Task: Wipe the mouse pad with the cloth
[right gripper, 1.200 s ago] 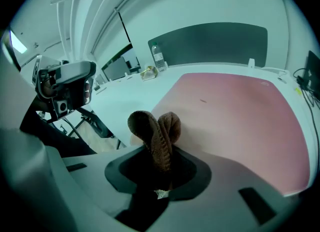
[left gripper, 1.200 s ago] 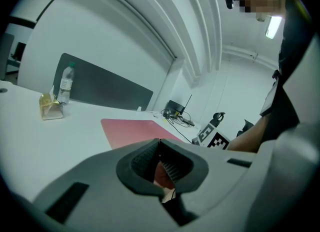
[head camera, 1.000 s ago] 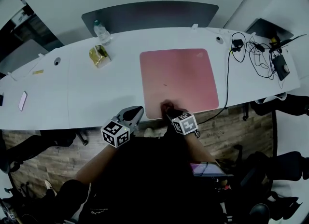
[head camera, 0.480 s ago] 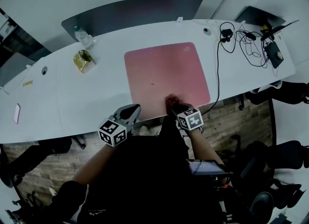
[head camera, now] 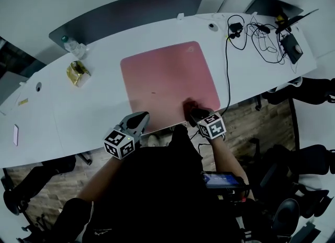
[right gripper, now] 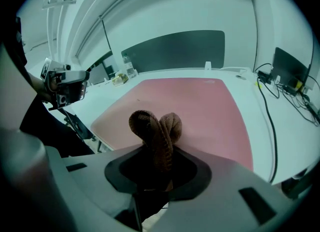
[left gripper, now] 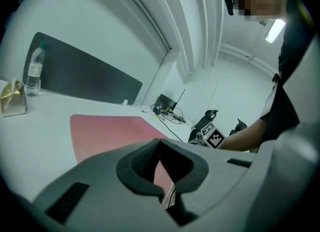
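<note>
A large pink mouse pad [head camera: 167, 82] [right gripper: 195, 106] [left gripper: 107, 131] lies on the white table [head camera: 78, 106]. My right gripper [head camera: 192, 109] [right gripper: 159, 148] is shut on a brown knitted cloth [right gripper: 155, 131] [head camera: 188, 105], which rests over the pad's near edge toward its right corner. The cloth bulges out in two folds past the jaws. My left gripper [head camera: 137, 121] [left gripper: 159, 158] is shut with nothing in it, held at the table's near edge just left of the pad.
A water bottle [head camera: 73, 46] and a gold packet [head camera: 77, 73] stand at the table's far left. Tangled black cables [head camera: 261, 30] and a laptop [head camera: 277, 7] occupy the far right. A cable [head camera: 227, 74] runs beside the pad's right edge. A phone [head camera: 14, 134] lies far left.
The head view has swung, so the table now sits tilted and shifted left. My right gripper with the cloth has slid a little rightward along the pad's near edge. The left gripper has stayed put.
</note>
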A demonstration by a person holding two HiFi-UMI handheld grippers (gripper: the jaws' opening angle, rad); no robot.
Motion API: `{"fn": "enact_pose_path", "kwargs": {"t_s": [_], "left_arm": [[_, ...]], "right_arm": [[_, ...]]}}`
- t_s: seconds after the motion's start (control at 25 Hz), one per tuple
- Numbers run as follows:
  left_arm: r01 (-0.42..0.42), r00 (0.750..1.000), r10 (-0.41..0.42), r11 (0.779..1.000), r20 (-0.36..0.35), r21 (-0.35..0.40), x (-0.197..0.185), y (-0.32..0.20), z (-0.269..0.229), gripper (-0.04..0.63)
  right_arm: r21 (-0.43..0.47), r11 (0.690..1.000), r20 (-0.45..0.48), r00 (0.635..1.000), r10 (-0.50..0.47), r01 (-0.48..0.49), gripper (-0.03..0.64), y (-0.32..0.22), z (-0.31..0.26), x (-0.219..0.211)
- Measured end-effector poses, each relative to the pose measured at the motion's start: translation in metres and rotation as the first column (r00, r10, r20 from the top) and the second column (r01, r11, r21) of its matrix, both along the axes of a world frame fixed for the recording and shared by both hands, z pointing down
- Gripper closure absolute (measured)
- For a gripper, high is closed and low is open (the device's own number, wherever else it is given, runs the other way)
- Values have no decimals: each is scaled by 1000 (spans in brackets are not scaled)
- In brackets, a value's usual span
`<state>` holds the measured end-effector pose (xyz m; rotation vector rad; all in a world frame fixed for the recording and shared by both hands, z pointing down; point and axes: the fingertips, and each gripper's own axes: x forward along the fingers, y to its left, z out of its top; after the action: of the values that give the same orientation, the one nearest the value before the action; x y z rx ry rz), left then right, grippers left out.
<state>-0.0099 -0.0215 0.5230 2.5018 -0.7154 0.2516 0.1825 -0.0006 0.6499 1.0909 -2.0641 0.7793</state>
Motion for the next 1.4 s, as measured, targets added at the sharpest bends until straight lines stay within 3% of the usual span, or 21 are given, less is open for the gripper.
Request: {"fn": "enact_pose_path", "kwargs": {"t_s": [0.84,1.12,1.4], "left_arm": [[-54,999,54,998,-4,-31,43,-22,8,586],[-50,999,50,998,-2,-23,45,-22,5,587],[-16,1000,16,999,12,-30,31,-19,8,586]], "right_arm": [[28,978,-165,964,210,-208,497,-16,2,157],[49,970,-257,936,242,-238,497,-20,-10,187],[108,971,-287,929,234,-212,497,-51,-20,195]]}}
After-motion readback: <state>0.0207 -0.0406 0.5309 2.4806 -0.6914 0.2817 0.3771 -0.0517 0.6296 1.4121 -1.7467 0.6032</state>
